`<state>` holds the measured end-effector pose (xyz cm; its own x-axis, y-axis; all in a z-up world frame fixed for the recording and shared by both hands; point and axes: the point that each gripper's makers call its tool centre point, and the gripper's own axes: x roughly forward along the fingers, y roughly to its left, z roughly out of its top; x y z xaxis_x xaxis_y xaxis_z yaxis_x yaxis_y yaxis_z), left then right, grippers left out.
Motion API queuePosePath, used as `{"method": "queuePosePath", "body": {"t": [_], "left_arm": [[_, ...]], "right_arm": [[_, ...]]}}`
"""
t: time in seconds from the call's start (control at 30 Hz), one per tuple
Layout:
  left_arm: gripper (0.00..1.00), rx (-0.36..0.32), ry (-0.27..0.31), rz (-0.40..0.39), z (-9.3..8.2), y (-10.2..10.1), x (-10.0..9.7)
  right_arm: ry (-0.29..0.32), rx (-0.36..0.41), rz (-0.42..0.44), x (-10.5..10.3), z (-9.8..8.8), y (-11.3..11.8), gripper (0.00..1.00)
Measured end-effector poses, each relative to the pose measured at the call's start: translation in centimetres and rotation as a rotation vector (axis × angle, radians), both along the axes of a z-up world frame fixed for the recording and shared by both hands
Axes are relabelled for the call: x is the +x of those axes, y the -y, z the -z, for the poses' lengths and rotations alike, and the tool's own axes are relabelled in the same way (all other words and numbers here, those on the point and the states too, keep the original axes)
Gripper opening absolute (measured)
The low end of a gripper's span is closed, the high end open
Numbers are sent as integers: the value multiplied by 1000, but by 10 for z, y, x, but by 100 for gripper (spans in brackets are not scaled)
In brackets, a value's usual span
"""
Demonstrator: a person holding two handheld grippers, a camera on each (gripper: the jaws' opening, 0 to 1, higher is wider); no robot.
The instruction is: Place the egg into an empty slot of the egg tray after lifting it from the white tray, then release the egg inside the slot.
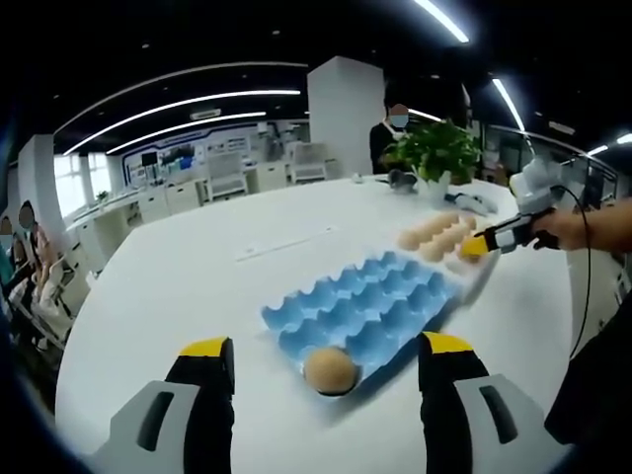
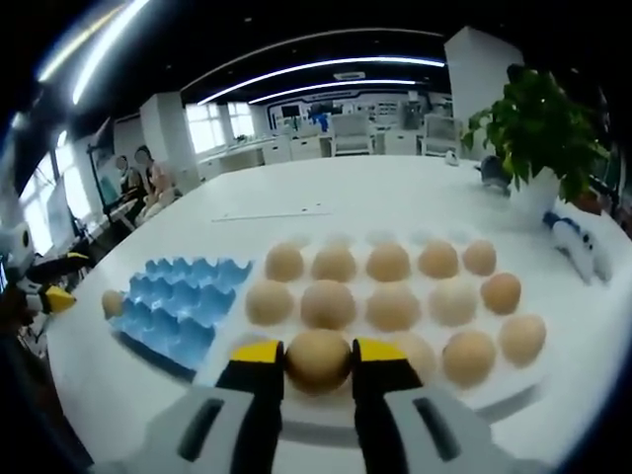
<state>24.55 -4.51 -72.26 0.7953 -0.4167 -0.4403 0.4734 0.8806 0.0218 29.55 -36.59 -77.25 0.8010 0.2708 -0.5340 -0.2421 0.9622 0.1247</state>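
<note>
right hand-held gripper (image 2: 318, 367) closed around an egg (image 2: 318, 360) on the white tray (image 2: 513, 403), ready for lifting; left hand-held gripper (image 1: 326, 360) wide open, empty, near the blue egg tray (image 1: 365, 306).

A large round white tabletop (image 1: 247, 286) is spread out ahead of the claw (image 1: 326, 360) in the left gripper view. Far beyond it, near the opposite edge, a leafy green potted plant in a white pot (image 1: 434, 153) is seen, with a standing person in dark clothing (image 1: 387, 138) just behind it. A broad white square pillar (image 1: 344, 114) rises beyond the tabletop, and white desks and office chairs (image 1: 232, 178) are ranged in the background under long curved ceiling light strips (image 1: 188, 102). Seated people (image 1: 30, 272) are found far off to the left. In the right gripper view, a small blue and white object (image 2: 578, 242) lies on the tabletop, ahead and to the right, beside the plant (image 2: 538, 128).
</note>
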Motion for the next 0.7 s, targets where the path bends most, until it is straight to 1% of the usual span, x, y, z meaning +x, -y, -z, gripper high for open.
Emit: {"method": "queuePosePath", "body": {"t": [0.13,0.23,0.7], "left_arm": [[76,-19,-29,-17,3,-2,0],[77,-13,-22,-18,2,-3,0],[76,-12,-29,-16,4,-2,-3]], "right_arm": [[1,2,1,0,0,0,26],[8,7,0,0,-2,0,26],[16,21,6,-1,-4,1,26]]}}
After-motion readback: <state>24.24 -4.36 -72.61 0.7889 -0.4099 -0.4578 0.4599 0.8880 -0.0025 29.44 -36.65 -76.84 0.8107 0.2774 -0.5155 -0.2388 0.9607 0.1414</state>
